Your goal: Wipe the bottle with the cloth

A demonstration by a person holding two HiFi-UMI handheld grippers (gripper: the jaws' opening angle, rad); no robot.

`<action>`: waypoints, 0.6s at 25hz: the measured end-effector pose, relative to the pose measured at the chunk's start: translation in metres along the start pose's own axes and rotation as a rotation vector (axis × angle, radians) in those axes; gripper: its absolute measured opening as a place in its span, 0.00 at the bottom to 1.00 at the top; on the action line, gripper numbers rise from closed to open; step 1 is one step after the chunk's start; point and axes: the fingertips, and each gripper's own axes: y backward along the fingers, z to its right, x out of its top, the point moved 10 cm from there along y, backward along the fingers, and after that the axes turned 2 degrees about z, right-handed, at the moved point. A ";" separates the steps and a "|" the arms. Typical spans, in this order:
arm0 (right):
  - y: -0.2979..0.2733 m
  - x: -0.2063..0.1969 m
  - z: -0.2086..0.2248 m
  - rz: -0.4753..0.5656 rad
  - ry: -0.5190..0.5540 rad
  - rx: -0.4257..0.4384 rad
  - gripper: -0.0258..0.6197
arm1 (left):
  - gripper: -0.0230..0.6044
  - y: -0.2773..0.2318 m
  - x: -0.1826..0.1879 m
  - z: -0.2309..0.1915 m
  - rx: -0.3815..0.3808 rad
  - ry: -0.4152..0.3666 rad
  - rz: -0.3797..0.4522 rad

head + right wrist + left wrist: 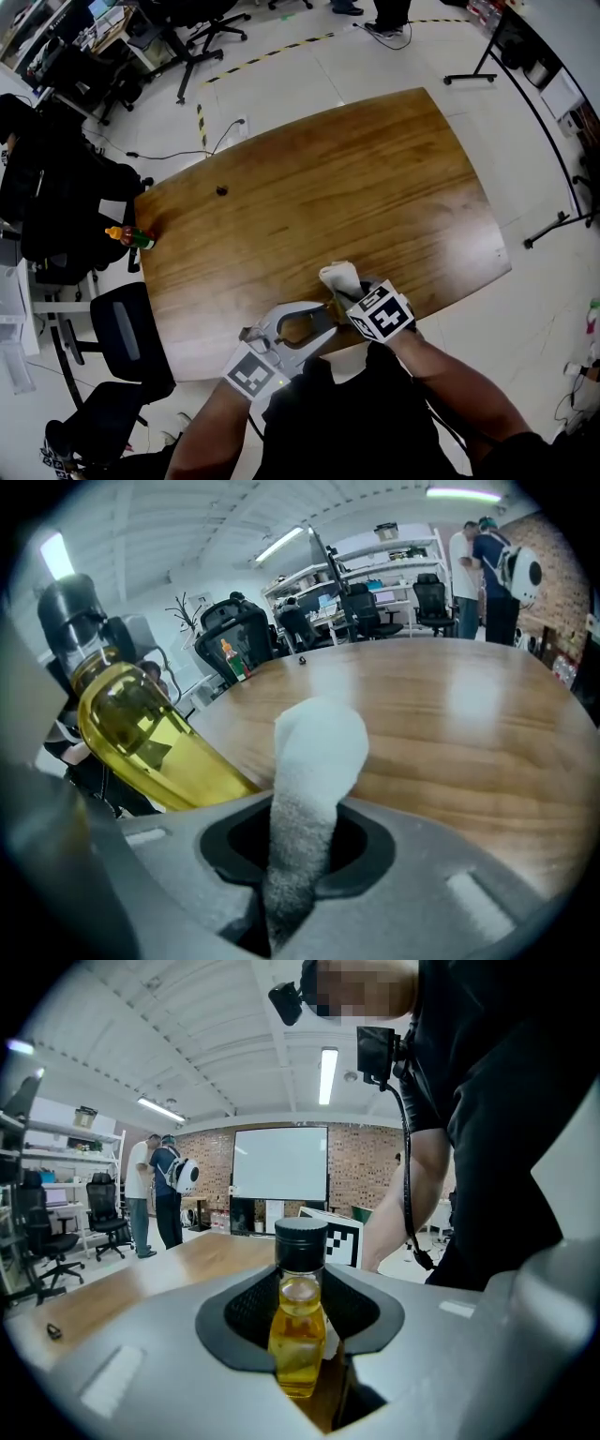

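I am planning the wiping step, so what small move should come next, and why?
Probably shift the right gripper sideways until its pinched cloth meets the bottle: the left gripper holds the bottle, and the cloth stands just beside it.

The bottle sits between the left gripper's jaws. The cloth juts forward from between the right gripper's jaws, the bottle just left.

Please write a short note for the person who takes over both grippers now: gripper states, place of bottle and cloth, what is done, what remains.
Left gripper: fingers shut on the bottle, cap on, over the near edge of the table.
Right gripper: shut on the cloth, just beside the bottle; contact unclear.
Done: both things are picked up.
To do: rub the cloth over the bottle; no wiping is visible.
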 end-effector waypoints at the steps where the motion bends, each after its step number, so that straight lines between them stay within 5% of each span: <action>1: 0.000 0.000 0.000 0.002 -0.008 -0.001 0.15 | 0.28 0.000 -0.001 0.000 0.001 -0.002 0.000; 4: 0.015 -0.002 0.005 0.088 -0.103 0.027 0.15 | 0.28 -0.001 -0.002 0.002 0.002 -0.006 0.006; 11: 0.092 -0.027 0.009 0.581 -0.527 0.219 0.15 | 0.28 0.006 -0.006 -0.005 -0.009 -0.013 0.013; 15: 0.092 -0.038 -0.019 0.686 -0.588 0.216 0.15 | 0.28 0.014 -0.005 -0.013 0.016 -0.004 0.049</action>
